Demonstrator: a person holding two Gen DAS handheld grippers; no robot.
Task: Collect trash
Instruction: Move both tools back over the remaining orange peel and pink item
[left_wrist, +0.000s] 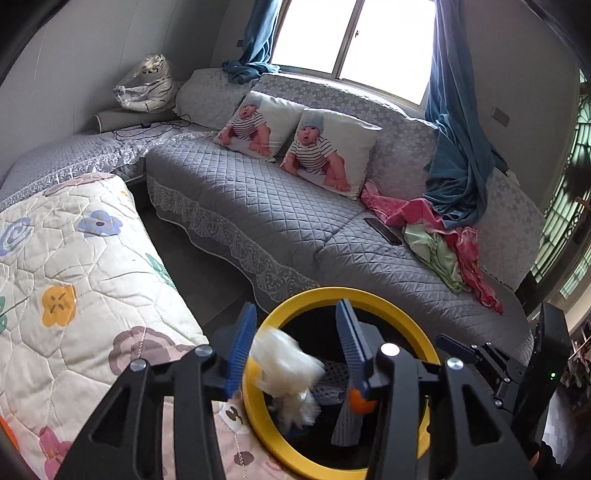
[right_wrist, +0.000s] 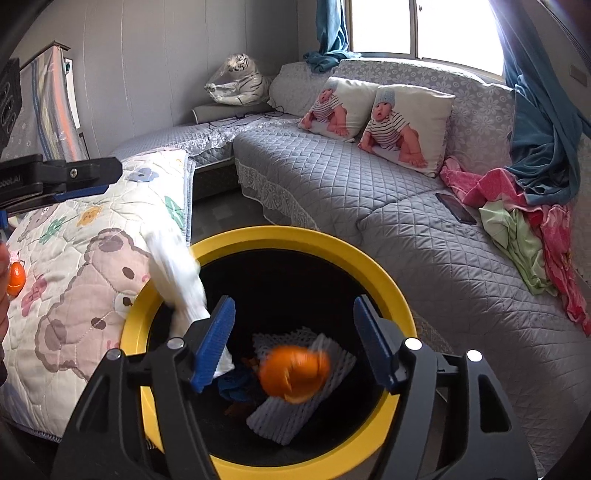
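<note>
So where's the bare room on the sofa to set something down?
The grey sofa seat is bare from its lace-trimmed front edge back to the baby pillows, as far right as the phone. Beyond the phone it is crowded with pink and green cloths and the blue curtain.

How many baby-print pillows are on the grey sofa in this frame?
2. Both lean against the sofa backrest under the window: the left pillow nearer the corner, the right pillow beside it, nearer the pink cloth. None seems hidden.

Glossy yellow plastic bin rim, quilted cloth sofa cover (matt), crumpled white tissue
</note>
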